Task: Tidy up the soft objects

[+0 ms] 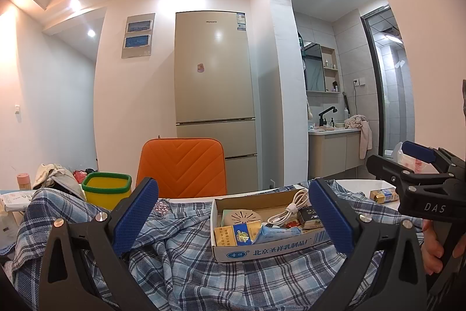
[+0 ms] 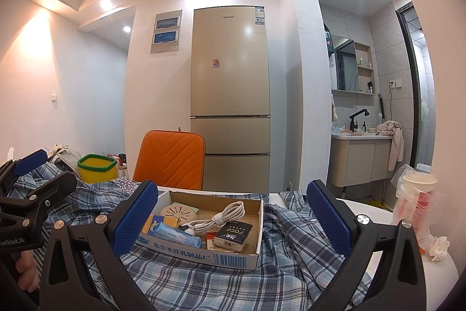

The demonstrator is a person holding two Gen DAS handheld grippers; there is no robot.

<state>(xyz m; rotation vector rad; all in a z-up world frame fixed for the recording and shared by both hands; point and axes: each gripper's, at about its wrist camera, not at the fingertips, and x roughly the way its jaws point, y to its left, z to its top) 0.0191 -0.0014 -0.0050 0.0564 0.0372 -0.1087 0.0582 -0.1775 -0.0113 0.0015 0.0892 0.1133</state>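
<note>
A blue plaid shirt [image 1: 186, 261] lies crumpled over the table; it also shows in the right wrist view [image 2: 204, 284]. A shallow cardboard box [image 1: 271, 248] of small items sits on top of it, also seen in the right wrist view [image 2: 204, 252]. It holds a white cable [image 2: 221, 216], a black tissue pack [image 2: 233, 233] and packets. My left gripper [image 1: 233, 220] is open and empty, hovering above the shirt in front of the box. My right gripper [image 2: 231, 219] is open and empty, its fingers either side of the box. Each gripper shows in the other's view: the right one [image 1: 419, 165], the left one [image 2: 32, 168].
A yellow bin with a green rim [image 1: 106, 188] and an orange chair [image 1: 182, 168] stand behind the table. A cup in a plastic bag [image 2: 416, 194] and a crumpled tissue [image 2: 438, 248] sit at the right. A beige cloth bag [image 1: 55, 174] lies at the left. A fridge [image 2: 230, 95] stands behind.
</note>
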